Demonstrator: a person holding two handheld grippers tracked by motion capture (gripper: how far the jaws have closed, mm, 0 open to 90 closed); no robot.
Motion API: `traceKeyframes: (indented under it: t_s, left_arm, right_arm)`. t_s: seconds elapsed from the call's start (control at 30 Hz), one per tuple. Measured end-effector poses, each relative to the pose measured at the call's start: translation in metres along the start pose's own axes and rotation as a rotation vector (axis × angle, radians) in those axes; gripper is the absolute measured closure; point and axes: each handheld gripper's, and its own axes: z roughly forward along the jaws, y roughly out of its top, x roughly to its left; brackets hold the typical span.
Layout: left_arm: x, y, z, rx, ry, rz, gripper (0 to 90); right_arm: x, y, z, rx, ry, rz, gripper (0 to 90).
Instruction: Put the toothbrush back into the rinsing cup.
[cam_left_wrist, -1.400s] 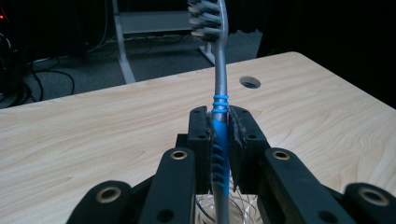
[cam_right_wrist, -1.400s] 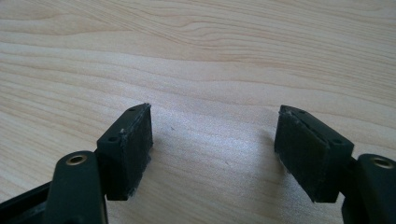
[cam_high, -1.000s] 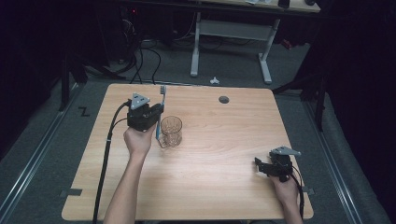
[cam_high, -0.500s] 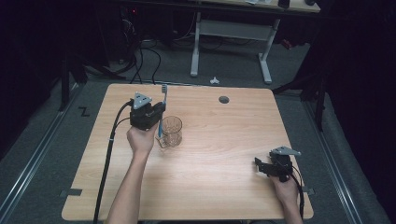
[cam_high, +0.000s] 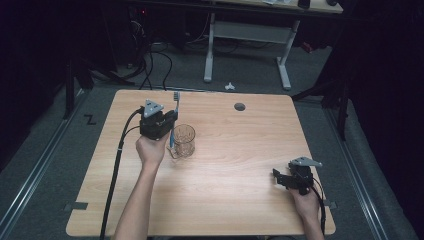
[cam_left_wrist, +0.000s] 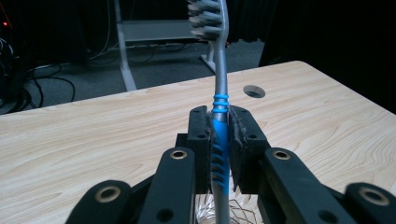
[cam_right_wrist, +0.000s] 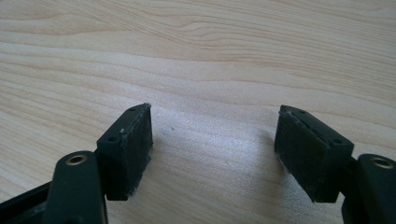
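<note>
The left gripper clamps a grey and blue toothbrush by the blue ribbed part of its handle, both pads pressing it from either side. The toothbrush stands upright, bristles at the top, with its lower end inside a clear glass cup on the left half of the wooden table, just right of the left hand. The right gripper rests near the table's near right corner, well apart from the cup, its jaws spread wide with nothing between them.
</note>
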Motion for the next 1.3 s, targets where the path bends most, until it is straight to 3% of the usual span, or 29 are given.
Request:
traceKeyframes:
  t_s: [1.3]
  left_arm:
    - [0.002, -0.004, -0.016, 0.069, -0.004, 0.04, 79.6]
  right_arm:
    - [0.0, 0.0, 0.0, -0.001, -0.001, 0.0, 28.3]
